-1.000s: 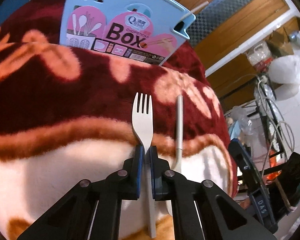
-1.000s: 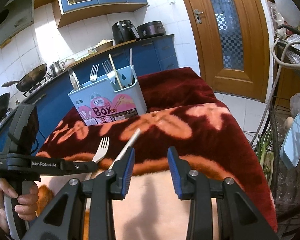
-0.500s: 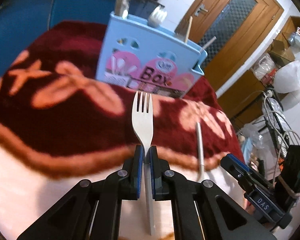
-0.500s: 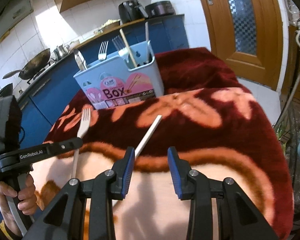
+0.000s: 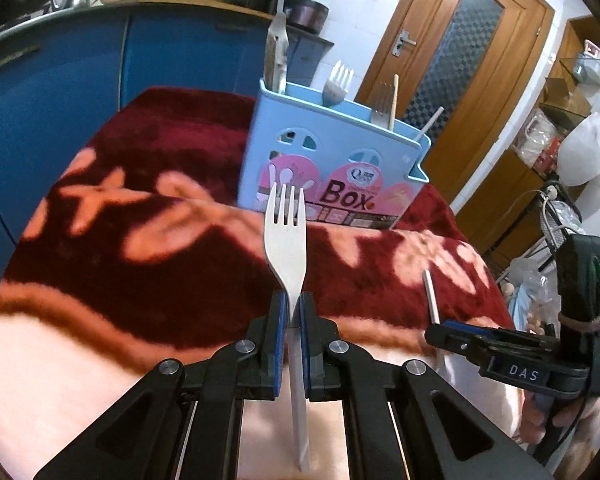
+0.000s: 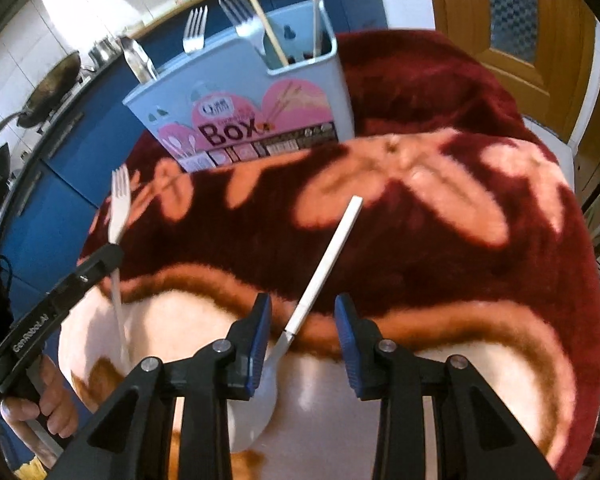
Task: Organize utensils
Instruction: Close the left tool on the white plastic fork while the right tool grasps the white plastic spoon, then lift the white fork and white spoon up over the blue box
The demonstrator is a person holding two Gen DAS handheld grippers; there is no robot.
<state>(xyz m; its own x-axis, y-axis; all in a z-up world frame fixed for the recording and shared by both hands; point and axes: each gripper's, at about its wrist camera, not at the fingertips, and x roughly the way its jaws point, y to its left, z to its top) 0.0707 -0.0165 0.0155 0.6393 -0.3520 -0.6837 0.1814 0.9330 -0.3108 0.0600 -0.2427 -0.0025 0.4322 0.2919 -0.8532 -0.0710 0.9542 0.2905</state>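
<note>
White plastic fork (image 5: 286,240) is clamped at its neck in my left gripper (image 5: 293,312), tines toward the blue utensil box (image 5: 332,168) straight ahead. My right gripper (image 6: 302,336) stands partly open, empty, around the white spoon (image 6: 324,268) on the blanket (image 6: 460,240); handle runs forward-right, bowl under my left jaw.

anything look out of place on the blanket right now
One white spoon lies loose and diagonal on the blanket, outside the blue utensil box, its neck between the right claw's open pads. Nothing is spilled or damaged.
</note>
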